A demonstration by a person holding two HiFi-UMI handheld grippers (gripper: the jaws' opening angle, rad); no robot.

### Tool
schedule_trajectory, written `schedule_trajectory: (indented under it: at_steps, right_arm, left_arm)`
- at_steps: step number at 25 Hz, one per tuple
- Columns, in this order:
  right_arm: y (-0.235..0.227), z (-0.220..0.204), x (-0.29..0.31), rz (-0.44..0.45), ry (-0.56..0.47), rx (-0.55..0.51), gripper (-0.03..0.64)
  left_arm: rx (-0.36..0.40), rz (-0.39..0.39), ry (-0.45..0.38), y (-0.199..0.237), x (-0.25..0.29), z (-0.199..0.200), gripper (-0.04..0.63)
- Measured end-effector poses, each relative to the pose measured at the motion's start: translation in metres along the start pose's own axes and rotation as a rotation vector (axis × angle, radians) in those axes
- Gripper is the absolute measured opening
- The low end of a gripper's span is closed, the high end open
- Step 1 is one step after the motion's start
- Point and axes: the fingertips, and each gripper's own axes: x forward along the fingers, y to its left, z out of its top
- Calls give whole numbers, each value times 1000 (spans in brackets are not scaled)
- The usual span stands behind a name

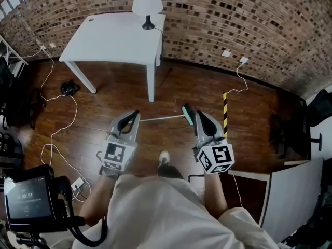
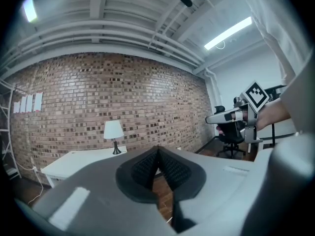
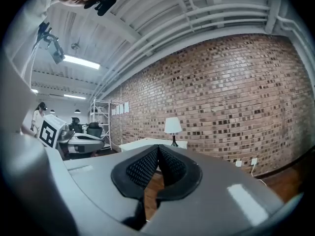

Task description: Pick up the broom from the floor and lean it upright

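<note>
The head view looks from up high, steeply down at the wood floor (image 1: 197, 87), with the brick wall (image 1: 233, 19) far ahead. Each gripper view sits low, close behind its own jaws, and looks almost flat across the room. All three see that wall, the white table (image 1: 114, 35) and the lamp (image 1: 147, 4).

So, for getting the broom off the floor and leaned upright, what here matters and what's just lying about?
Belongs to the job:
- broom, lying on the floor
- left tool, shut and empty
- right tool, shut and empty

Just lying about:
- table
- lamp
- power strip
</note>
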Motion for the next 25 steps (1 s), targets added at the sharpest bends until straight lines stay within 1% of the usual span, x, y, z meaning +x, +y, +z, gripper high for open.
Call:
schedule_trajectory:
  at_steps: [4, 9, 13, 17, 21, 23, 25]
  right_arm:
    - [-38, 5, 26, 27, 2, 4, 14]
    - [-50, 5, 60, 51, 12, 16, 14]
    - [-46, 2, 78, 59, 23, 28, 14]
    - [-34, 2, 92, 49, 21, 41, 14]
    - [-23, 0, 105, 64, 30, 12, 14]
    - [-20, 4, 110, 91, 33, -10, 14]
    - [-16, 6, 118, 153, 44, -42, 14]
  left_arm:
    - [10, 35, 21, 7, 30, 5, 0]
    - [-4, 83, 54, 33, 47, -3, 0]
    - [-3, 79, 63, 45, 53, -9, 0]
    - [6, 42, 71, 59, 59, -11, 0]
    - [16, 38, 54, 77, 69, -7, 0]
    - [15, 47, 61, 83, 72, -9, 0]
    - [9, 74, 72, 89, 75, -11, 0]
